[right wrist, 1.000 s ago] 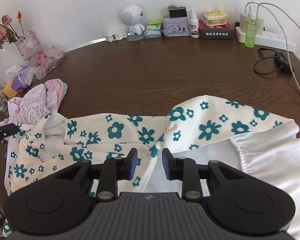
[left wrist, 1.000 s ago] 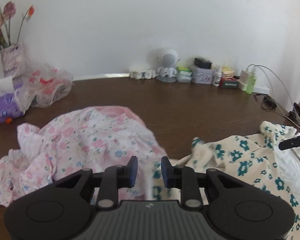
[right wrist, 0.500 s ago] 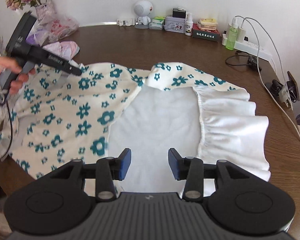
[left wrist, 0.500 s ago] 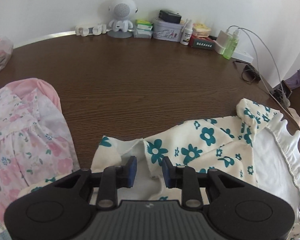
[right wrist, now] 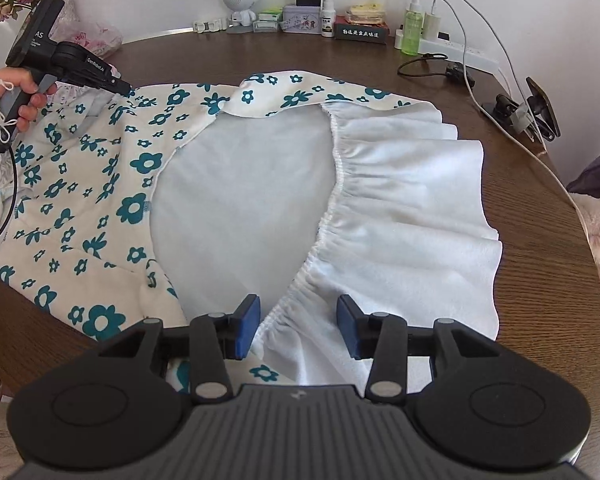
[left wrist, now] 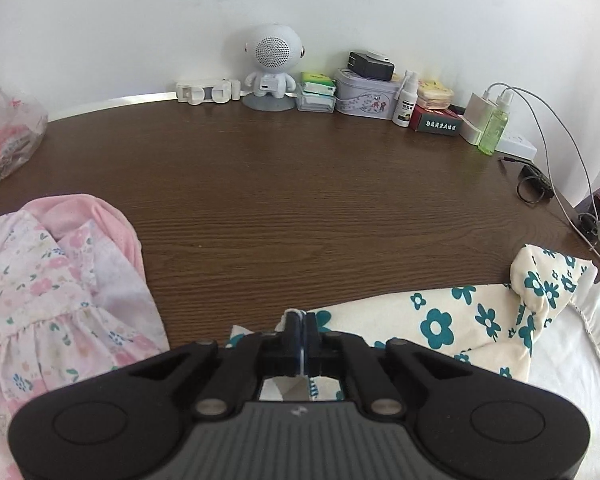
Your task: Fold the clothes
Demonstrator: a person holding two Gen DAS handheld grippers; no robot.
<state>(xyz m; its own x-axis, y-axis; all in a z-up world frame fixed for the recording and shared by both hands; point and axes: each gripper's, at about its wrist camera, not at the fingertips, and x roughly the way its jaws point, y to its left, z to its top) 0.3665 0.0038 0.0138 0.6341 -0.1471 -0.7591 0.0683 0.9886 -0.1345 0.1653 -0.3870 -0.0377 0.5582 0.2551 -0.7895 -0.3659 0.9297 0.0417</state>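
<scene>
Left wrist view, left gripper (left wrist: 300, 330) hides pinched floral dress (left wrist: 480, 320) edge.

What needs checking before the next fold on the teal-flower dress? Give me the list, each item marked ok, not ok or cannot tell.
1. Left gripper has the dress: ok. Its jaws have just closed on the edge of the teal-flower dress.
2. Right gripper has the dress: not ok. Its jaws stand open over the gathered white hem, pads not pressing.
3. Dress lying flat: not ok. The floral top layer is turned back, showing the white lining.
4. Free table beyond the dress: ok, bare wood.
5. Pink floral garment clear of the dress: cannot tell; it lies close beside the left gripper.
6. Charging cables clear of the hem: ok, apart from it.
</scene>
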